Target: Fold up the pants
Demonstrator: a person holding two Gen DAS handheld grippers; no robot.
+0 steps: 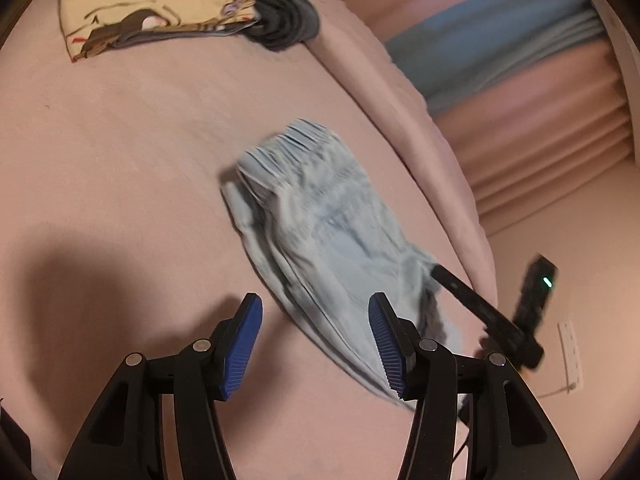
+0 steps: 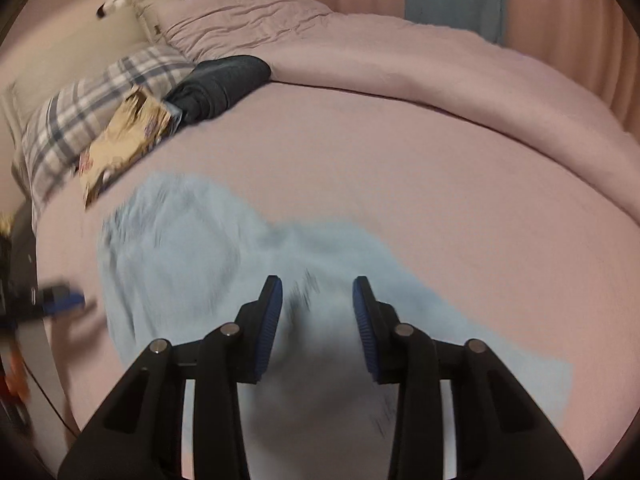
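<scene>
Light blue pants (image 1: 320, 228) lie crumpled on the pink bed sheet, waistband towards the far side. My left gripper (image 1: 316, 312) is open and empty, hovering over the near end of the pants. In the right wrist view the pants (image 2: 192, 252) spread under my right gripper (image 2: 317, 292), which is open and empty just above the fabric. The right gripper also shows in the left wrist view (image 1: 436, 270) at the pants' right edge. The left gripper shows blurred in the right wrist view (image 2: 68, 300) at the far left.
A folded yellow patterned garment (image 1: 156, 4) and a folded dark garment (image 1: 288, 20) lie at the far end of the bed. A plaid pillow (image 2: 80, 120) and a bunched pink duvet (image 2: 400, 52) lie beyond. Curtains (image 1: 520, 80) hang past the bed edge.
</scene>
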